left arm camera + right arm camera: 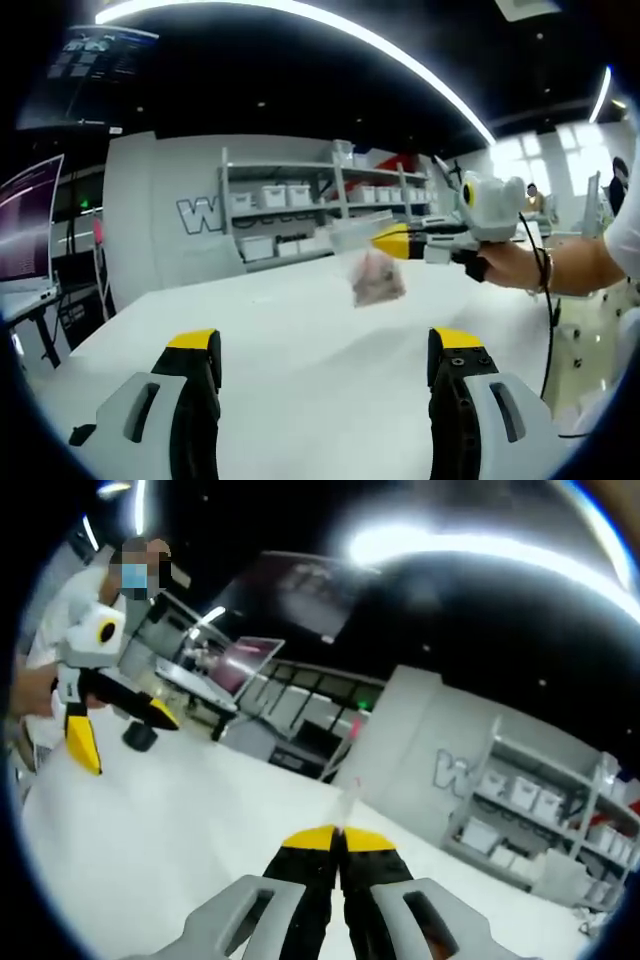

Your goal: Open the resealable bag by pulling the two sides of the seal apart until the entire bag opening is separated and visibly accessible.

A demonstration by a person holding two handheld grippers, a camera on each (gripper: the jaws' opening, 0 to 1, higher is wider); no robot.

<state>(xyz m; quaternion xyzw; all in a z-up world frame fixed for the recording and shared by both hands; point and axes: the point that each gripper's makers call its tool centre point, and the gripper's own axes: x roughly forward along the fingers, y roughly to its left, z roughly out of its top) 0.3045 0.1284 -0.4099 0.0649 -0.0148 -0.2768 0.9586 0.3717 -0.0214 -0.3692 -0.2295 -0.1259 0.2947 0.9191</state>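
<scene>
Above the white table (300,330), the resealable bag (370,262) hangs in the air from the right gripper (385,241), whose yellow-tipped jaws are pressed together on the clear film near its top edge. Seen from the right gripper view, those jaws meet with a thin sliver of the film rising between them. The left gripper (328,362) is spread wide with nothing between its jaws, low over the table and well apart from the bag; it also shows as the left gripper (120,730) in the right gripper view.

The bag looks light, thin and limp, weighted only by a small brownish clump at its bottom, so it should swing and crumple easily. Its film is likely slippery; a sound hold would be on 1 lip just above the seal, with the other lip taken opposite it.

The seal line itself is too faint to make out, as is what the clump is. Most of the bag is hidden behind the jaws in the right gripper view.
</scene>
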